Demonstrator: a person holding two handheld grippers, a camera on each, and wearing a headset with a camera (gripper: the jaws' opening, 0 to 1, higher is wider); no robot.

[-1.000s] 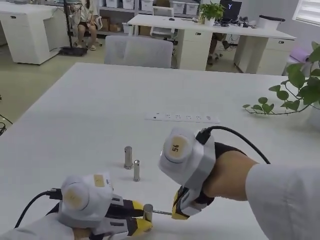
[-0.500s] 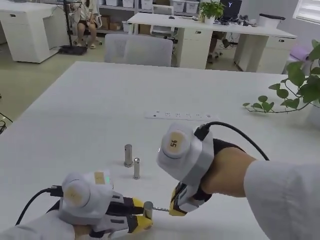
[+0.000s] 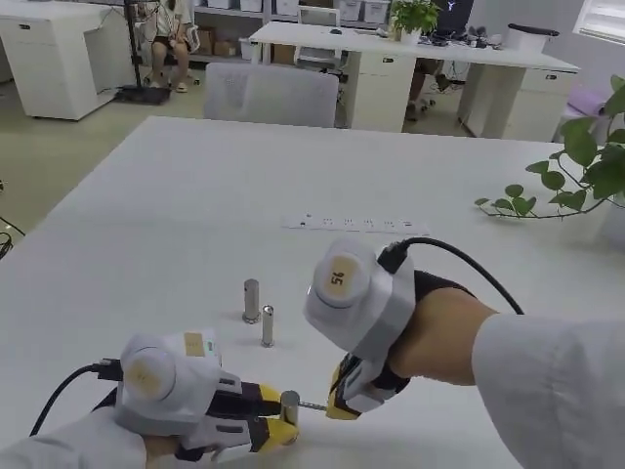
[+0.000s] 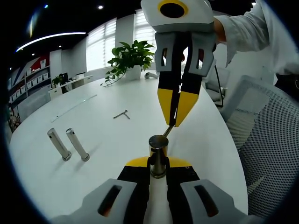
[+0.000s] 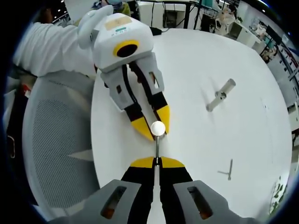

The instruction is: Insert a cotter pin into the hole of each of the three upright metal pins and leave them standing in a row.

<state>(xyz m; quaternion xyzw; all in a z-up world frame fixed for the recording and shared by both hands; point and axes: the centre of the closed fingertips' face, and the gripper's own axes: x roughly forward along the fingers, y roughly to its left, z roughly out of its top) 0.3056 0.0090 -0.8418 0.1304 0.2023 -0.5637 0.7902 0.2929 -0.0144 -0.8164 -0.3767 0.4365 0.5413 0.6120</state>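
Observation:
My left gripper [image 3: 276,418] [image 4: 159,163] is shut on an upright metal pin [image 3: 290,404] [image 4: 159,148] near the table's front edge. My right gripper [image 3: 340,404] [image 5: 157,162] is shut on a thin cotter pin [image 3: 312,405] [image 5: 157,148], held level and pointing at that pin's top. The cotter pin's tip [image 4: 167,130] meets the pin just under its head; I cannot tell whether it is inside the hole. Two more metal pins [image 3: 251,300] [image 3: 267,325] stand upright side by side further back. A spare cotter pin [image 4: 122,114] [image 5: 229,169] lies flat on the table.
A white power strip [image 3: 356,227] is set into the table's middle. A leafy plant [image 3: 576,171] trails over the right edge. A grey chair [image 3: 273,98] stands at the far side, with desks and a seated person beyond. The front table edge [image 4: 236,154] runs close to both grippers.
My right gripper has moved a little to the left, bringing the cotter pin closer into the held pin. The left gripper and the two standing pins have stayed put.

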